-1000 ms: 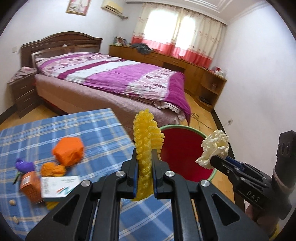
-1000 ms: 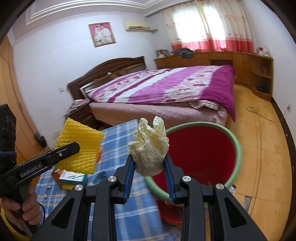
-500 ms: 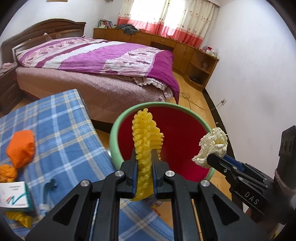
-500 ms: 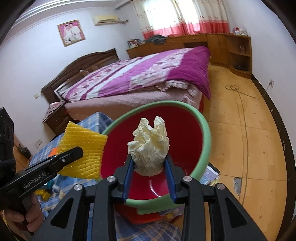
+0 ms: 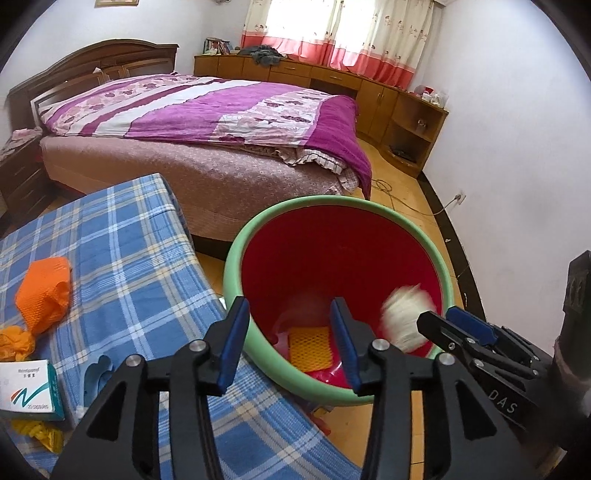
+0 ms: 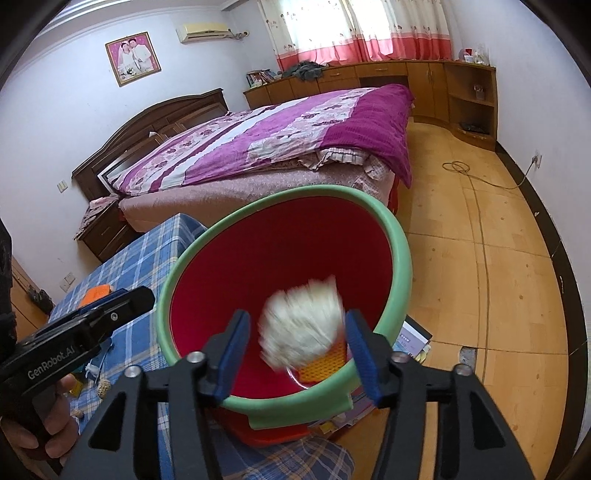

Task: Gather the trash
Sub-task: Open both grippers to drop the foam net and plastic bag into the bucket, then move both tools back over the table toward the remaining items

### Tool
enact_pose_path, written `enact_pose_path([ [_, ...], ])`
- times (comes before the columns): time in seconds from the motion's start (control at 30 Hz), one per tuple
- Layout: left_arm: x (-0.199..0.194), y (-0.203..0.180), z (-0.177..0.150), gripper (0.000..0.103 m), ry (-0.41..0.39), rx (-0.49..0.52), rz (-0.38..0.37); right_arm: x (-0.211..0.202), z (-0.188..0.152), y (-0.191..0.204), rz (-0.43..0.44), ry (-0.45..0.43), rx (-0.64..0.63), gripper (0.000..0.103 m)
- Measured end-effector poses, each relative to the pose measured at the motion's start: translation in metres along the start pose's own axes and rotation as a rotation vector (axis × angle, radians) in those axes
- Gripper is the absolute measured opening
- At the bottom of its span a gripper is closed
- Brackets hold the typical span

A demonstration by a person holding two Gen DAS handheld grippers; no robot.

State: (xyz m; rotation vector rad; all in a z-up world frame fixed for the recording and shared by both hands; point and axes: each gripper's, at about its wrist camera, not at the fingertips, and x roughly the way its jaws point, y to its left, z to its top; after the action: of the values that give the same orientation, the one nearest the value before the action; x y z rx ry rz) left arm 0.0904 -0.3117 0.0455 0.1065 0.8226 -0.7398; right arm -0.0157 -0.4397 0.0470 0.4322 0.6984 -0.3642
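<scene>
Jaws opening on both: the left gripper [image 5: 288, 339] is empty above the red bin [image 5: 424, 236], its yellow foam net [image 5: 309, 349] on the bin's floor; the right gripper's [image 6: 295, 347] jaws are clear of the blurred white wad [image 6: 301, 328] dropping in. Orange net [image 5: 44, 291] and medicine box [image 5: 27, 391] remain on the plaid table [image 5: 129, 258] left of the bin.

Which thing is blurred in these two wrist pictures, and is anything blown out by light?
Left wrist view: the crumpled white paper wad is motion-smeared over the red bin, while the yellow foam net at the bottom is sharp. Right wrist view: the same wad smears between the right gripper's opening jaws. Both views: the curtained window is overexposed and straight edges bow.
</scene>
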Motion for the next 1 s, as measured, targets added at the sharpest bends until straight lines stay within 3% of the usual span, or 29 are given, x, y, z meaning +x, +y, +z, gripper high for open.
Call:
enact_pose_path([
  [0.13, -0.009, 0.004, -0.004, 0.052, -0.012, 0.004, 0.028, -0.002, 0.001, 0.003, -0.007, 0.001, 0.002, 0.067],
  [0.43, -0.029, 0.02, -0.013, 0.053, -0.014, -0.03, 0.067, -0.014, -0.002, 0.017, -0.016, -0.007, -0.005, 0.074],
  [1.0, -0.084, 0.062, -0.032, 0.053, -0.048, -0.104, 0.151, -0.043, -0.008, 0.069, 0.017, -0.039, -0.067, 0.079],
])
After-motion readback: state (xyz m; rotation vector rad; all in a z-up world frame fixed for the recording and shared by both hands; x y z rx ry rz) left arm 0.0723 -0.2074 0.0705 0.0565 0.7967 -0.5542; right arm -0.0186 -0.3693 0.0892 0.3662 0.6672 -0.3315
